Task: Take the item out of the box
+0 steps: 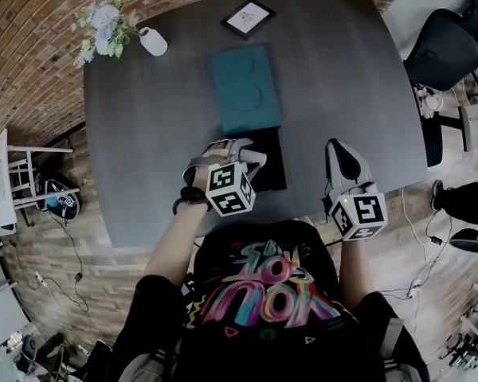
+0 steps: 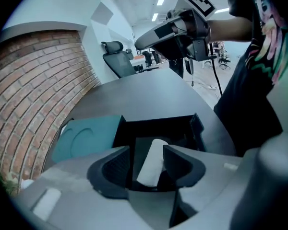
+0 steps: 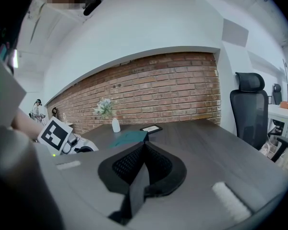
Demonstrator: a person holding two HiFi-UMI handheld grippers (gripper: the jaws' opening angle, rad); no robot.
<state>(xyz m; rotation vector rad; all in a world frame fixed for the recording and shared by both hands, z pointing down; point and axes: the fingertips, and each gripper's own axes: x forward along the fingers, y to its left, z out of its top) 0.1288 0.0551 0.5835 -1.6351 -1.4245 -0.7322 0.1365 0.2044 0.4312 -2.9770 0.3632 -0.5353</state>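
Observation:
An open black box (image 1: 272, 165) sits on the dark table (image 1: 143, 157) near the front edge, its teal lid (image 1: 245, 90) lying just beyond it. My left gripper (image 1: 251, 156) hovers over the box. In the left gripper view a white roll-shaped item (image 2: 153, 159) lies slanted inside the box (image 2: 153, 121), between the jaws of my left gripper (image 2: 146, 150). The jaws stand apart, with a gap showing on the item's left side. My right gripper (image 1: 338, 146) is to the right of the box, above bare table. It (image 3: 143, 145) is shut on nothing.
A white vase (image 1: 153, 41) with flowers (image 1: 107, 30) and a framed picture (image 1: 248, 17) stand at the table's far side. A black office chair (image 1: 450, 46) is beyond the right edge. A brick wall (image 3: 158, 90) runs behind the table.

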